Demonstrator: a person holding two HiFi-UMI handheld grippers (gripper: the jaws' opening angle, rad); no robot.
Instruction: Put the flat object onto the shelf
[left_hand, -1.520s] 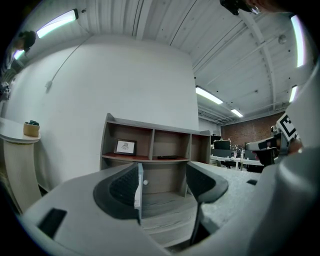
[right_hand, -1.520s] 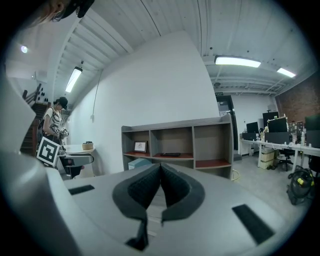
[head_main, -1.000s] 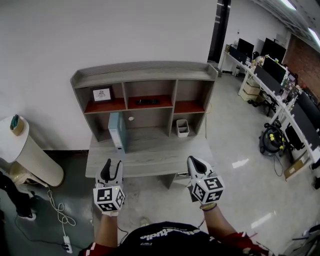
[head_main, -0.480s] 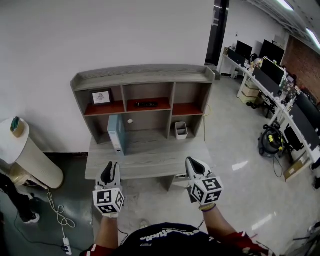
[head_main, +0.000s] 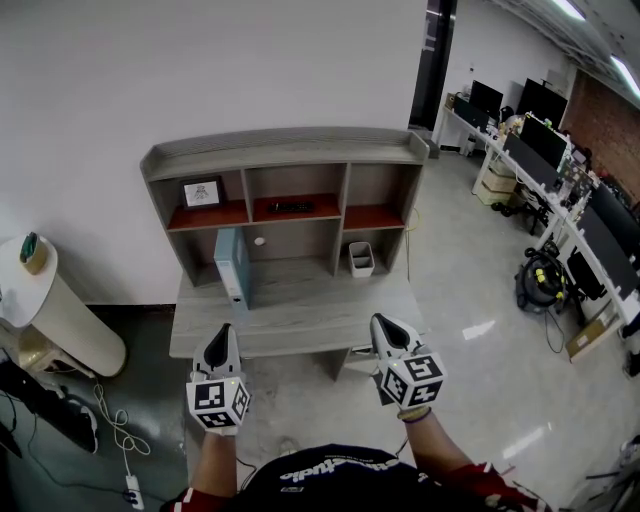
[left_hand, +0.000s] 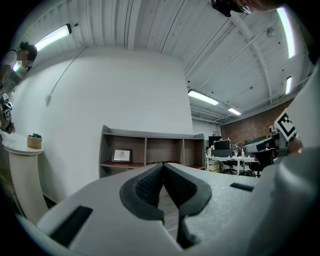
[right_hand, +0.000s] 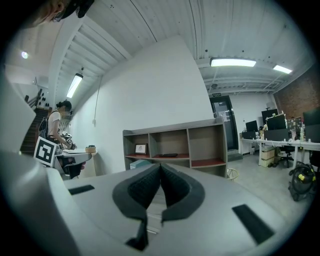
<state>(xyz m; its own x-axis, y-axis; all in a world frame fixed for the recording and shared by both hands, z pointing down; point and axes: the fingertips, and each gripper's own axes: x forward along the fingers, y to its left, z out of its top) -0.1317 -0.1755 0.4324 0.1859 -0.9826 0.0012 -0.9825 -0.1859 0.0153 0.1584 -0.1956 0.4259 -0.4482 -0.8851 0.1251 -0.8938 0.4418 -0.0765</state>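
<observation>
The left gripper (left_hand: 163, 165) has just been closing; its dark ribbed pads now meet at the tips with nothing between them. The right gripper (right_hand: 160, 166) also has its pads pressed together and is empty. In the head view both grippers are held side by side, well apart from each other, pointing roughly level toward a grey wooden desk with a hutch (head_main: 285, 150), their tips just short of the desk's front edge.

The flat object, a light blue box (head_main: 233, 265), stands on edge on the desk surface at the left, beside the left divider under the hutch's shelf row and well clear of both grippers. Above it, the hutch has three open compartments with reddish-brown shelf boards. The left one holds a small framed picture (head_main: 202, 191), the middle one holds a thin dark object (head_main: 291, 207) lying flat, too small to identify, and the right one shows only its board. A small white bin (head_main: 361, 259) sits on the desk at the right, below the right compartment.

To the left of the desk stands a white round pedestal (head_main: 60, 310) with a small pot (head_main: 33, 250) on top, and a white power strip (head_main: 131, 487) with its cable lies on the floor. Office desks with monitors (head_main: 560, 140) line the right side of the room
</observation>
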